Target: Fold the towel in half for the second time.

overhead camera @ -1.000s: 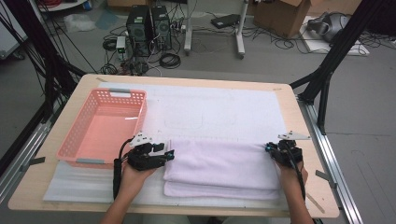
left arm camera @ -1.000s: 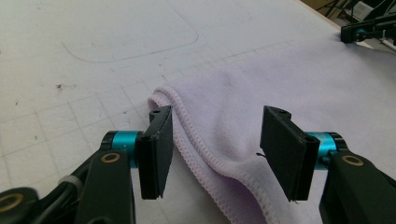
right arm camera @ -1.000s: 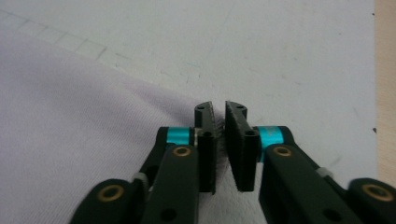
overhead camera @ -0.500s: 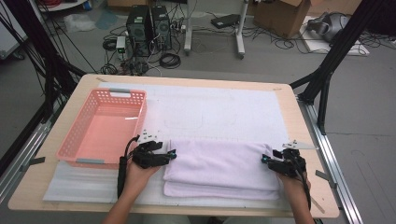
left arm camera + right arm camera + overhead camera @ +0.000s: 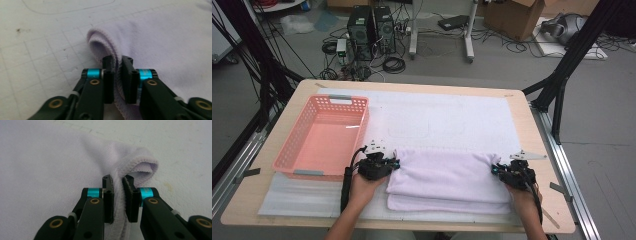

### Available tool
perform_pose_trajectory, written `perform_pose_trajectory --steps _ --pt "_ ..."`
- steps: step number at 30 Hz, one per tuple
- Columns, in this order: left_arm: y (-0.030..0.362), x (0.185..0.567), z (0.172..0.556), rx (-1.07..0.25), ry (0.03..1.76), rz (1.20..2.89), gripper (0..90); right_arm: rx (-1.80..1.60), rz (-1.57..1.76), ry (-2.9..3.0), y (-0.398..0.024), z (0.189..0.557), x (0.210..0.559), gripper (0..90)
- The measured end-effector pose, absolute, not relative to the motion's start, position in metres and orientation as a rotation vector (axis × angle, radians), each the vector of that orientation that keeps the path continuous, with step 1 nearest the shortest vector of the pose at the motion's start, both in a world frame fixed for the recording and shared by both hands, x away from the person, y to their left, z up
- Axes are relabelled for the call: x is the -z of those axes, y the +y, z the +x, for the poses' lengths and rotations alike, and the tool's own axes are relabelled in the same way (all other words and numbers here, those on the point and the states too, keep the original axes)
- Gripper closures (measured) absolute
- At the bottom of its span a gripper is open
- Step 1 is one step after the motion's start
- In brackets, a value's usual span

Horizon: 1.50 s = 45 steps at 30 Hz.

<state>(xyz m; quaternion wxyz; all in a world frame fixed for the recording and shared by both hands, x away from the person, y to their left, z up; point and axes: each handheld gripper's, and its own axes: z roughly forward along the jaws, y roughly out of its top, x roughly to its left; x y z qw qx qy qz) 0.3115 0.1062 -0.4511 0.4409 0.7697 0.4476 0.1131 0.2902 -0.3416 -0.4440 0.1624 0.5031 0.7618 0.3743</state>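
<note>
Both grippers, left gripper [image 5: 393,163] and right gripper [image 5: 496,170], have just closed their fingers on the lavender towel's [image 5: 447,175] far corners; lift them evenly, keeping the edge taut.

left claw [image 5: 117,75]: just closed, pinching towel [image 5: 447,175] corner | right claw [image 5: 117,195]: same

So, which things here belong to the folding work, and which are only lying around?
In the job:
- lilac towel
- left gripper, shut on its far left corner
- right gripper, shut on its far right corner

Lying about:
- pink basket, empty
- white mat
- computer towers on the floor
</note>
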Motion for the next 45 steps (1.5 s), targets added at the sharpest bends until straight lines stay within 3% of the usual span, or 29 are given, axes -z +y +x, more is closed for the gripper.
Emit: perform_pose_trajectory --steps 7,26,29,32,35,39,45 --pt "0.110 0.437 0.323 -0.300 1.124 1.800 83.3 -1.117 1.434 2.062 -0.346 0.297 0.436 82.6" --pt "0.099 0.438 0.377 -0.364 1.184 1.774 83.0 -1.075 1.471 2.008 -0.346 0.356 0.427 82.1" --pt "0.098 0.438 0.374 -0.363 1.191 1.775 76.5 -1.061 1.492 2.013 -0.346 0.359 0.432 80.7" --pt "0.102 0.436 0.371 -0.346 1.211 1.763 57.6 -1.055 1.499 2.007 -0.345 0.358 0.431 70.8" --pt "0.104 0.433 0.365 -0.341 1.198 1.756 51.4 -1.072 1.508 1.976 -0.349 0.353 0.426 65.1" --pt "0.106 0.430 0.355 -0.314 1.169 1.797 47.6 -1.102 1.476 1.953 -0.355 0.342 0.416 62.5" --pt "0.107 0.431 0.335 -0.335 1.109 1.809 48.9 -1.105 1.415 1.968 -0.364 0.320 0.409 62.8"
